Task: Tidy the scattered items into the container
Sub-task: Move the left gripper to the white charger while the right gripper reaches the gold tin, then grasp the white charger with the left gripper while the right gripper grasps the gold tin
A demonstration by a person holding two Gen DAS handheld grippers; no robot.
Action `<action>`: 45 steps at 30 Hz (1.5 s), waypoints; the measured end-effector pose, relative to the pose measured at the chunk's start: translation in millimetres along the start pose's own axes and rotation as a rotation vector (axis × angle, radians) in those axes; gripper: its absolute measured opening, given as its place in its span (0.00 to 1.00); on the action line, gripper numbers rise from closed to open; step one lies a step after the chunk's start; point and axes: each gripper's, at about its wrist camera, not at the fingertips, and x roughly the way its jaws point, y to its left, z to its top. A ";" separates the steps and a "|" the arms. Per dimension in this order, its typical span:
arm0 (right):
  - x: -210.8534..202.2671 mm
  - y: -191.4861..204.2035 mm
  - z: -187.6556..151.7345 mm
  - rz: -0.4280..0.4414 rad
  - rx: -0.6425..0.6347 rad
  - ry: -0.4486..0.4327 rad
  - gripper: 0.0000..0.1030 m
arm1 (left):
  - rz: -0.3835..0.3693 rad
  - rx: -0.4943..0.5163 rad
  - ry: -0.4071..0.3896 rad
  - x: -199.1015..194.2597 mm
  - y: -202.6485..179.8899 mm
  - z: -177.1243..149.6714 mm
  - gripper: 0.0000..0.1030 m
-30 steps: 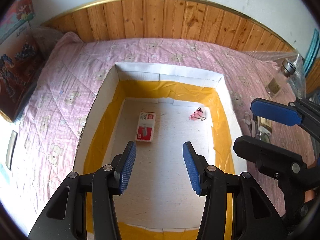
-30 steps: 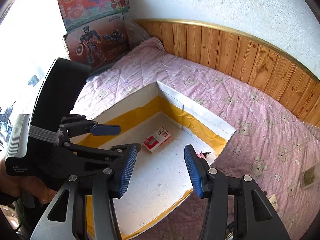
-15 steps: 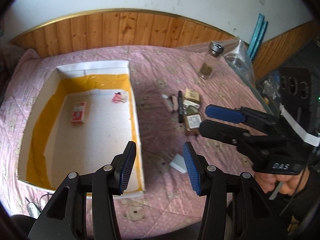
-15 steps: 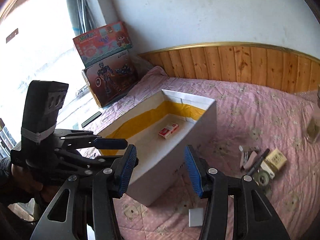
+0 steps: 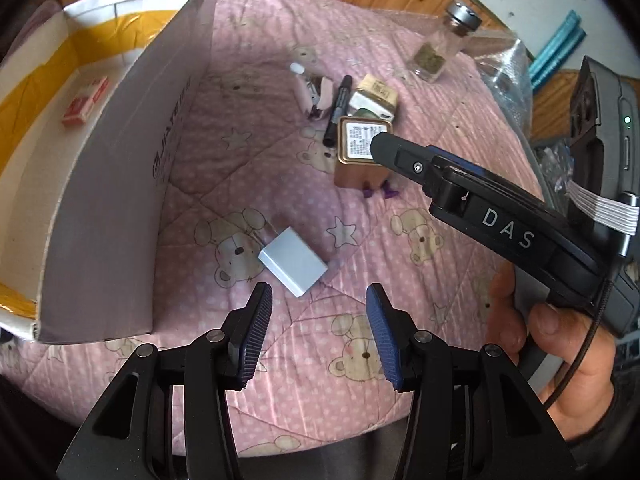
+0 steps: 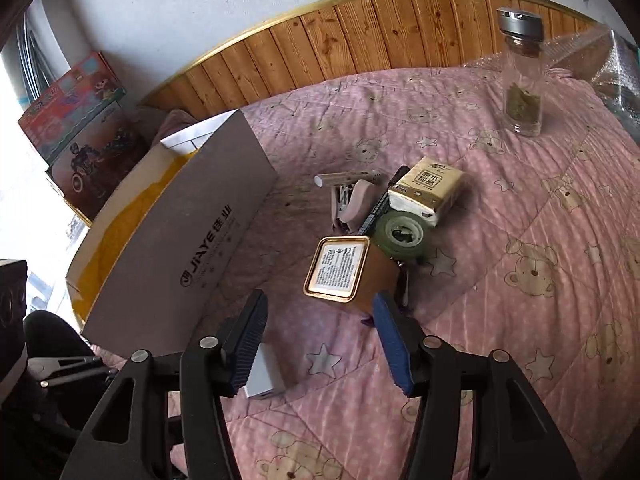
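The open cardboard box (image 5: 120, 184) with a yellow lining stands at the left and holds a red packet (image 5: 85, 100); it also shows in the right wrist view (image 6: 192, 240). My left gripper (image 5: 316, 336) is open and empty, just short of a white charger block (image 5: 292, 266). My right gripper (image 6: 320, 340) is open and empty, close in front of a gold tin (image 6: 340, 270). Behind the tin lie a tape roll (image 6: 400, 236), a tissue pack (image 6: 430, 192), a black pen (image 6: 380, 204) and a pink stapler (image 6: 354, 204). The right gripper body (image 5: 500, 220) crosses the left wrist view above the gold tin (image 5: 360, 148).
A glass jar (image 6: 522, 76) with a metal lid stands at the far right on the pink quilt (image 6: 520, 280). Toy boxes (image 6: 80, 120) lean against the wall at the left. A wooden headboard (image 6: 360, 40) runs along the back. Clear plastic wrap (image 5: 504, 68) lies at the right.
Both grippers have swung from over the box to the right and down toward the scattered items. The left one now faces the charger, the right one the gold tin. Both stayed open.
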 end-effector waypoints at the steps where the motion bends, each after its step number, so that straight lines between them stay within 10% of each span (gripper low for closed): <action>1: 4.3 1.4 3.6 -0.021 -0.017 0.005 0.64 | -0.005 -0.026 -0.002 4.3 1.1 1.3 0.51; 11: 54.5 15.8 13.7 -0.162 -0.121 0.080 0.71 | 0.057 -0.160 0.027 44.3 17.7 -0.1 0.53; 14: 48.6 -3.1 8.5 -0.143 -0.046 0.097 0.57 | 0.048 -0.155 -0.001 47.7 19.0 -1.1 0.55; 36: 29.0 -66.6 -0.4 -0.166 0.271 0.067 0.48 | 0.110 -0.060 -0.097 51.1 9.9 -5.9 0.54; 45: 23.0 -86.9 -2.9 -0.122 0.360 0.033 0.48 | 0.094 -0.048 -0.121 43.7 23.6 -11.1 0.31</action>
